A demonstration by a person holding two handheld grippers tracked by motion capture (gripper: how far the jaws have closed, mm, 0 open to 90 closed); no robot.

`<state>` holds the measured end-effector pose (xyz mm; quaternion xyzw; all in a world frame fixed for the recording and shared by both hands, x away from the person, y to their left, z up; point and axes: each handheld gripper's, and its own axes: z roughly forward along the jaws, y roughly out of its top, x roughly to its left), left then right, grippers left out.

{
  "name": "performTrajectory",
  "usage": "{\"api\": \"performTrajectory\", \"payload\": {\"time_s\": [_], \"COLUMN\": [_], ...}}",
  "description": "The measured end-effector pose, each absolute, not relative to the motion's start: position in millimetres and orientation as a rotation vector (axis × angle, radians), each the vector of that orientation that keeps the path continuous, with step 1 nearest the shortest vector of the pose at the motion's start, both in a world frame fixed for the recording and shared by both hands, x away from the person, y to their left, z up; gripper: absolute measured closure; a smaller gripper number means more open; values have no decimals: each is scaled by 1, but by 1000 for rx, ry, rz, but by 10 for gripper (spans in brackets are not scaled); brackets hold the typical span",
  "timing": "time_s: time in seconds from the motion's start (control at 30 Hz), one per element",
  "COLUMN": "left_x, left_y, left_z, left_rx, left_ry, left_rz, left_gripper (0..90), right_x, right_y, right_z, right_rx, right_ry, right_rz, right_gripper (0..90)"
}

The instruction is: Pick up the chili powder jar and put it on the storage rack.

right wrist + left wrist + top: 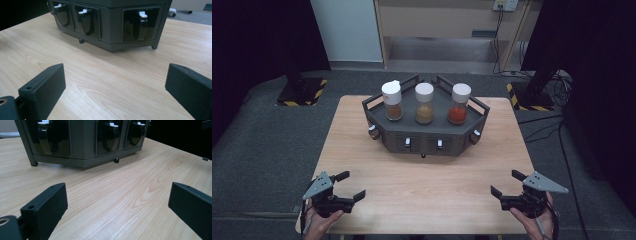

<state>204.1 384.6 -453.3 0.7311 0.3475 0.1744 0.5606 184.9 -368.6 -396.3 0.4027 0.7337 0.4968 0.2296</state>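
In the high view, a dark grey rack stands toward the far middle of the wooden surface. On top of it three white-capped spice jars stand in a row: a left jar with dark brown contents, a middle jar with tan powder, and a right jar with red powder. No label or writing can be read on them. The left gripper sits at the near left corner, held in a hand, its fingers apart and holding nothing. The right gripper sits at the near right corner, fingers likewise apart and empty. Both are well apart from the rack.

In the left gripper view, the two black fingers stand wide apart over bare wood, and the rack's front face with its glossy black windows and small white tabs lies ahead.

In the right gripper view, the fingers are spread wide over the surface, and the rack stands ahead, resting on short feet.
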Motion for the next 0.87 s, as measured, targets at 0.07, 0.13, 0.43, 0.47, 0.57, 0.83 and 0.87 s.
{"api": "performTrajectory", "payload": {"time_s": [0.07,0.13,0.43,0.47,0.57,0.83,0.87], "left_x": [204,204,205,205,206,206,206], "left_y": [385,385,385,385,385,385,385], "left_z": [-453,-453,-454,-454,-454,-454,-454], "left_rx": [1723,1722,1722,1723,1724,1724,1724], "left_ry": [817,817,807,806,806,805,805], "left_rz": [411,410,404,404,403,404,404], "left_gripper": [16,16,16,16,16,16,16], "right_x": [185,184,188,188,188,188,188], "right_y": [-368,-367,-365,-365,-364,-365,-365], "right_z": [-400,-403,-413,-414,-415,-416,-416], "right_rx": [1112,1101,1067,1063,1054,1051,1051], "right_ry": [2017,2012,2026,2028,2024,2026,2026], "right_rz": [1365,1359,1363,1364,1367,1370,1370], "right_gripper": [30,31,33,33,34,34,34]}}
